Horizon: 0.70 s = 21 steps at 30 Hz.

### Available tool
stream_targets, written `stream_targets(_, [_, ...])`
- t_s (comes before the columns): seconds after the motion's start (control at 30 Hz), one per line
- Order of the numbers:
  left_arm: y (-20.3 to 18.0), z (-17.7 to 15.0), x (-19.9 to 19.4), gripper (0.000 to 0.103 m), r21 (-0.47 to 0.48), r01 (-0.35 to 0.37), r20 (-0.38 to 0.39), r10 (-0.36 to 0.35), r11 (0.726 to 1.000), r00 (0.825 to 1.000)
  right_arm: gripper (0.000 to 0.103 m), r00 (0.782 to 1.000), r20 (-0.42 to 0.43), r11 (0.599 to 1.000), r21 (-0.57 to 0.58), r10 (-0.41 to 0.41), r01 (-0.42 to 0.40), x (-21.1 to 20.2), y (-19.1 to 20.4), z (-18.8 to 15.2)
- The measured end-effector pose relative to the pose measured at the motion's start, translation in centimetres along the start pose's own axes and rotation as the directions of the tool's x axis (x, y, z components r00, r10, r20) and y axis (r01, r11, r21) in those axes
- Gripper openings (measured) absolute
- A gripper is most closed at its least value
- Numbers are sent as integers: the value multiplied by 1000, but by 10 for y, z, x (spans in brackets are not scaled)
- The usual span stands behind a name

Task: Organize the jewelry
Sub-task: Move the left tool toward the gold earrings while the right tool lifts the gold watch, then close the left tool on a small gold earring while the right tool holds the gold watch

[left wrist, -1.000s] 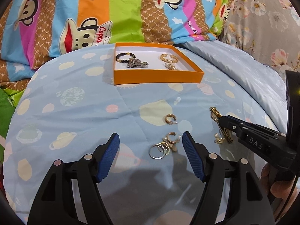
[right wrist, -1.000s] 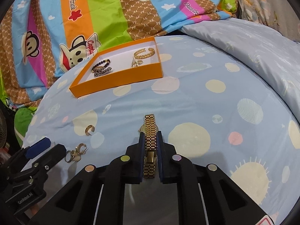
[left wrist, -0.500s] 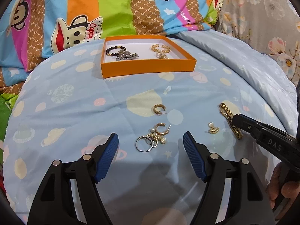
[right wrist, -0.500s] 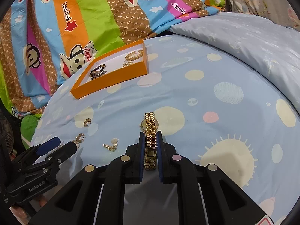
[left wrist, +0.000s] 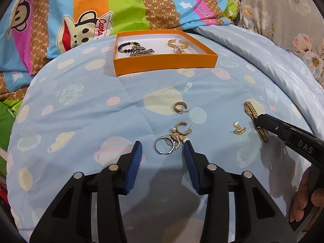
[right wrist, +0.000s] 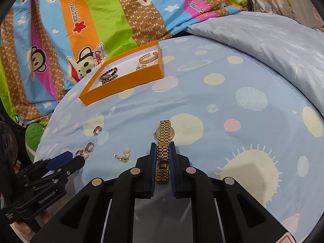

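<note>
An orange tray [left wrist: 165, 62] [right wrist: 125, 82] holds a dark bead bracelet [left wrist: 126, 47] and a gold chain bracelet [left wrist: 178, 44]. My right gripper [right wrist: 163, 151] is shut on a gold watch [right wrist: 164, 139], which also shows in the left wrist view [left wrist: 254, 117]. My left gripper [left wrist: 163, 151] is open, its fingertips either side of a cluster of rings and earrings [left wrist: 174, 138]. A gold hoop earring [left wrist: 179, 107] lies beyond the cluster. A pearl earring [left wrist: 239, 128] [right wrist: 123, 155] lies between the two grippers.
Everything lies on a soft light-blue quilt [left wrist: 81, 111] with planet prints. A striped monkey-print blanket [left wrist: 91, 10] rises behind the tray. A floral fabric [left wrist: 293, 20] stands at the far right. A pale grey-blue quilt fold [right wrist: 273, 46] lies to the right.
My left gripper has narrowed and moved in around the ring cluster. My right gripper has drawn back a little to the right with the watch held in it.
</note>
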<state>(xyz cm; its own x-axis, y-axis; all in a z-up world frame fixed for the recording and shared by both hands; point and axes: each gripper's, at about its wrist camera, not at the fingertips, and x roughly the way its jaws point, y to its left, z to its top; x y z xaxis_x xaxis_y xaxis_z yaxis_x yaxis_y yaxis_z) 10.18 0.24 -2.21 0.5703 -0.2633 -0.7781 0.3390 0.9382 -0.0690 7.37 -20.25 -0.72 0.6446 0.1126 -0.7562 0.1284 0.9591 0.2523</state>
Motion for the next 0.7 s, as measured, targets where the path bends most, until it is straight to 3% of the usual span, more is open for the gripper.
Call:
stream_targets(0.07, [1, 1, 0, 23, -3, 15, 2, -15, 1000, 1000, 11, 1000, 0, 1000, 0, 0, 0, 0, 0, 0])
stream_targets(0.1, [2, 1, 1, 23, -4, 25, 2, -25, 1000, 1000, 11, 1000, 0, 1000, 0, 0, 0, 0, 0, 0])
stream_targets(0.17, [2, 2, 1, 6, -4, 62, 1, -62, 998, 998, 11, 1000, 1, 1000, 1, 1, -1, 0, 0, 0])
stream_targets(0.3, [1, 1, 0, 0, 4, 89, 3, -89, 996, 996, 11, 1000, 1, 1000, 1, 1, -1, 0, 0, 0])
stream_targets(0.6, [1, -1, -7, 4, -7, 87, 22, -87, 996, 996, 11, 1000, 2, 1000, 6, 6, -6, 1, 0, 0])
stream_targets(0.67, [-1, 2, -4, 26, -2, 82, 21, -82, 997, 996, 11, 1000, 1, 1000, 5, 7, -7, 1, 0, 0])
stream_targets(0.7, [-1, 4, -3, 32, 1, 75, 22, -75, 997, 997, 11, 1000, 1, 1000, 4, 7, -7, 1, 0, 0])
